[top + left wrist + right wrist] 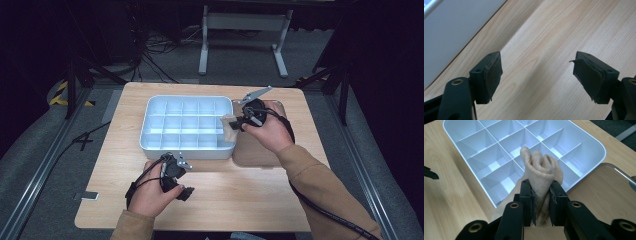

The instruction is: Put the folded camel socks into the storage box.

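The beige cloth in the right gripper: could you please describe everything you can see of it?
The beige cloth is a soft, fine-knit fabric, rolled into a bunched bundle. The right gripper is shut on its lower part, its folded end pointing up. It hangs over the near right edge of the white divided tray, whose compartments look empty.

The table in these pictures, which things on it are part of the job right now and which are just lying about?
In the job:
- beige rolled cloth, pinched in the right tongs
- white divided tray, all compartments empty
- left tongs, open over bare table

Lying about:
- wooden board right of the tray
- white stand on the floor beyond
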Tool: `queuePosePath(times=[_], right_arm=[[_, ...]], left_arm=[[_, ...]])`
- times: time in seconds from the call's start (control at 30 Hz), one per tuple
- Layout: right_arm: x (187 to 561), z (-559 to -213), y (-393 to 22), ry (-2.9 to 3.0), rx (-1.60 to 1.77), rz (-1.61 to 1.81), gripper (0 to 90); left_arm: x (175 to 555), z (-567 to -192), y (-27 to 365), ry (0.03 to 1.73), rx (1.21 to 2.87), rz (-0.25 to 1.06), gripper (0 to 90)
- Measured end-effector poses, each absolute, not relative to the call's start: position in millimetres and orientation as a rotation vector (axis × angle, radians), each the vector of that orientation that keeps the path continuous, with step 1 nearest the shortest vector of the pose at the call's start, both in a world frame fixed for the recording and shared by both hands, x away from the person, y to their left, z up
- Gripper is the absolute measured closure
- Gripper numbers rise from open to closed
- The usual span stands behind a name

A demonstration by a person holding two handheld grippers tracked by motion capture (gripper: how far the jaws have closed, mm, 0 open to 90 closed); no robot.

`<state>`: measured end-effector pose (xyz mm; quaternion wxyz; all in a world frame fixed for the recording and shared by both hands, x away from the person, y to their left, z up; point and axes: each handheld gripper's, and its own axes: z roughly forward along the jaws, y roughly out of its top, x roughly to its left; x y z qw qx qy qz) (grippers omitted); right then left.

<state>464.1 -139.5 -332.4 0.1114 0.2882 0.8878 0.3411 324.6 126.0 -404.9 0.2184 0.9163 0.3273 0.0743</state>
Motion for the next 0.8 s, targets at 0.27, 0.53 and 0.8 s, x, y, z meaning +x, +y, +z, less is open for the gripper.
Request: queuePosePath(times=[0.27,0.53,0.8], right_arm=[[468.8,-339.7,-119.1,2.63,0.787,0.907,76.2],[472.5,-348.9,-107.1,2.639,0.753,0.81,76.2],[474.8,-360.4,-100.9,2.644,0.742,0.739,76.2]], left_arm=[[324.4,-404.0,128.9,0.913,2.526,0.202,23.7],[326.4,-402.8,129.3,0.911,2.524,0.203,23.7],[327.0,-403.2,127.6,0.902,2.523,0.185,23.7]])
